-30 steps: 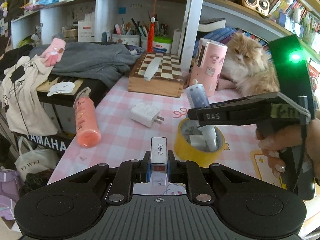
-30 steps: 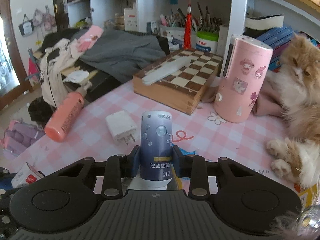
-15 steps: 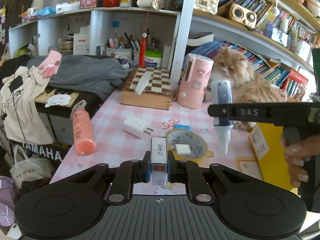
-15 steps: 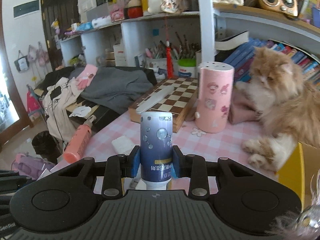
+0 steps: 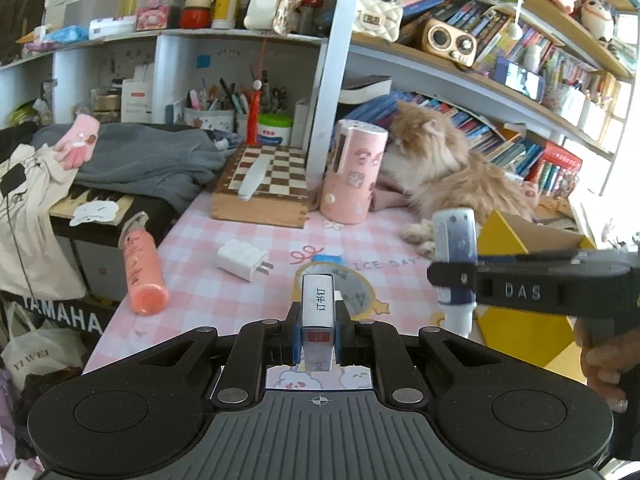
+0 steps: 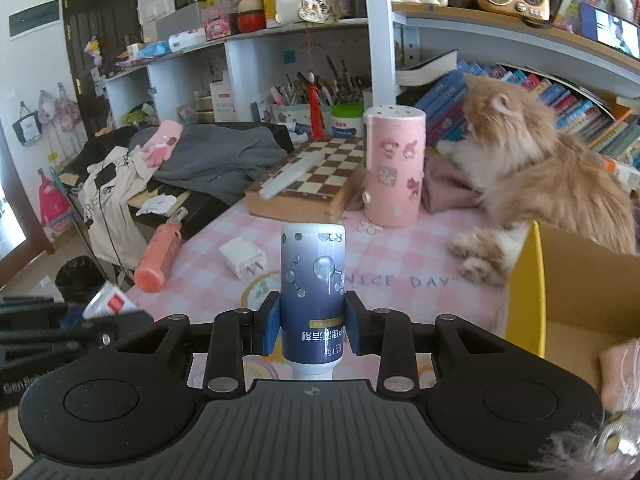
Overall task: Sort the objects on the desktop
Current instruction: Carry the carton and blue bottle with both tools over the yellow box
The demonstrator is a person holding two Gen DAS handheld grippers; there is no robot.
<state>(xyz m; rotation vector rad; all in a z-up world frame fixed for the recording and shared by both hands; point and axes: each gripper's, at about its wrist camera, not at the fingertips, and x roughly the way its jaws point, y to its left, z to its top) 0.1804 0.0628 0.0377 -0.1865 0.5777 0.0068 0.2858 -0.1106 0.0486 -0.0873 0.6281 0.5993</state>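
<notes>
My left gripper [image 5: 317, 334] is shut on a small silver staple box [image 5: 317, 312] with a red label, held above the pink checked desk [image 5: 200, 248]. My right gripper [image 6: 313, 324] is shut on a dark blue tube [image 6: 313, 288], cap downward; in the left wrist view this tube [image 5: 456, 256] hangs beside a yellow cardboard box [image 5: 520, 320]. On the desk lie an orange-pink bottle [image 5: 140, 268], a white charger plug [image 5: 242, 258] and a yellow tape roll [image 5: 360, 292] partly hidden behind the staple box.
An orange cat [image 5: 448, 172] lies at the back right, next to a pink cylinder [image 5: 352, 172] and a wooden chessboard box [image 5: 264, 188]. The yellow box [image 6: 576, 292] stands open at the right. Grey clothes [image 5: 140, 160] cover a keyboard at the left. Shelves rise behind.
Both grippers rose and moved right with their loads. The right gripper lifted the tube out of the tape roll and carried it to the yellow box's edge. The cat turned its head away.
</notes>
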